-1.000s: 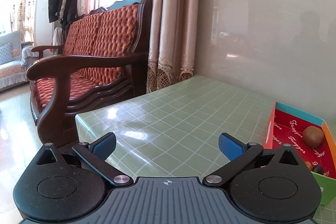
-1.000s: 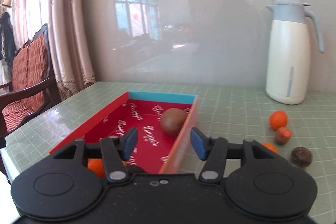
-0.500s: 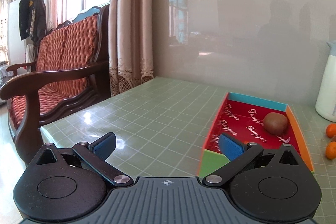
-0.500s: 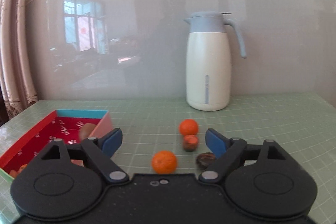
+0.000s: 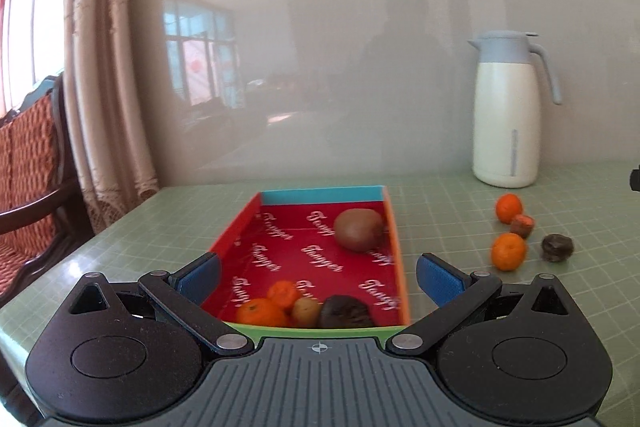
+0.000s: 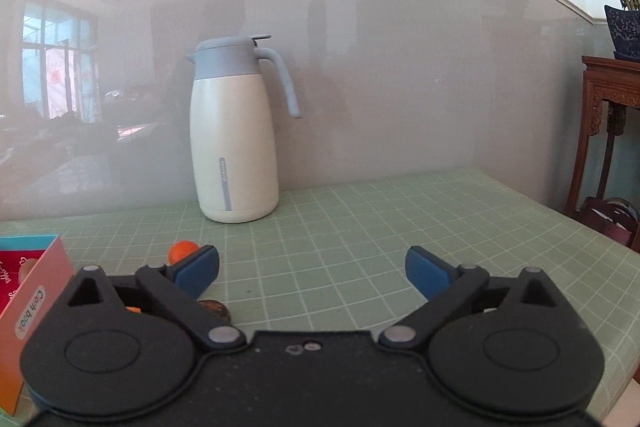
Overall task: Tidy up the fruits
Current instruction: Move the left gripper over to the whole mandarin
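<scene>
In the left wrist view a red box [image 5: 394, 227] holds a brown kiwi [image 5: 358, 229], two oranges [image 5: 262, 311], a small yellowish fruit [image 5: 306, 311] and a dark fruit [image 5: 346, 313] at its near end. On the table to its right lie two oranges [image 5: 508, 251], a reddish fruit [image 5: 521, 225] and a dark fruit [image 5: 557, 247]. My left gripper [image 5: 318, 273] is open and empty over the box's near end. My right gripper [image 6: 312, 267] is open and empty above bare table; an orange [image 6: 182, 251] and a dark fruit [image 6: 214, 309] show beside its left finger. The box corner [image 6: 36, 291] is at far left.
A white thermos jug with a grey-blue lid [image 6: 234, 143] stands against the back wall; it also shows in the left wrist view [image 5: 508, 111]. A wooden sofa [image 5: 24, 163] and curtain are left of the table. A wooden stand [image 6: 608, 107] with a potted plant is right of it.
Both grippers have swung to the right. The left one now faces the box and loose fruits. The right one has passed the loose fruits and faces the jug.
</scene>
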### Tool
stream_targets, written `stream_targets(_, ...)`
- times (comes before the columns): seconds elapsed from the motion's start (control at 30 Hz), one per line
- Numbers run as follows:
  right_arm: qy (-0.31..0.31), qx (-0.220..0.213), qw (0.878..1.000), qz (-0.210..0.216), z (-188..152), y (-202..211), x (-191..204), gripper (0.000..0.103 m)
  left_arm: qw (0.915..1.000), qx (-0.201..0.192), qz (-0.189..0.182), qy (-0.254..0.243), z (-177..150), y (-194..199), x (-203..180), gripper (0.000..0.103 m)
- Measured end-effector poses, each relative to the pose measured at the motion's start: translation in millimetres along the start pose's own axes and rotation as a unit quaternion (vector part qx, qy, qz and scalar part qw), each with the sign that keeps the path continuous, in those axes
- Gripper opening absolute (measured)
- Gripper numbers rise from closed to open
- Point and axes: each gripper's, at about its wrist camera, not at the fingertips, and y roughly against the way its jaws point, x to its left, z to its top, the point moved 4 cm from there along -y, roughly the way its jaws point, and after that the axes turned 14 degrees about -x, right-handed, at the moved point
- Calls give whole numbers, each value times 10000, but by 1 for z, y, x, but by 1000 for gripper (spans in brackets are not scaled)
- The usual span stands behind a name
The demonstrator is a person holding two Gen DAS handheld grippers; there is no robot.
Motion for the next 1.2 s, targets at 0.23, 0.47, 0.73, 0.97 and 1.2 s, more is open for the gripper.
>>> stream_targets(0.23, -28, 7, 9980, -637, -2, 0, -42, 101, 9976, 19, -669, -166, 9, -11, -62, 103)
stream_targets(0.47, -90, 66, 9951, -986, -7, -1, -76, 102, 9923, 190, -1160, -393, 9, -33, -110, 103)
stream_targets(0.73, -173, 46, 9931, -1157, -7, -3, -95, 102, 9831, 509, -1636, -641, -2, -62, -150, 102)
stream_targets(0.97, -222, 57, 9923, -1215, -8, -3, -105, 102, 9769, 1059, -1802, -448, -17, -93, -158, 82)
stream_targets(1.2, -250, 62, 9916, -1265, -8, -4, -112, 102, 9743, 1179, -1869, -436, -25, -106, -165, 60)
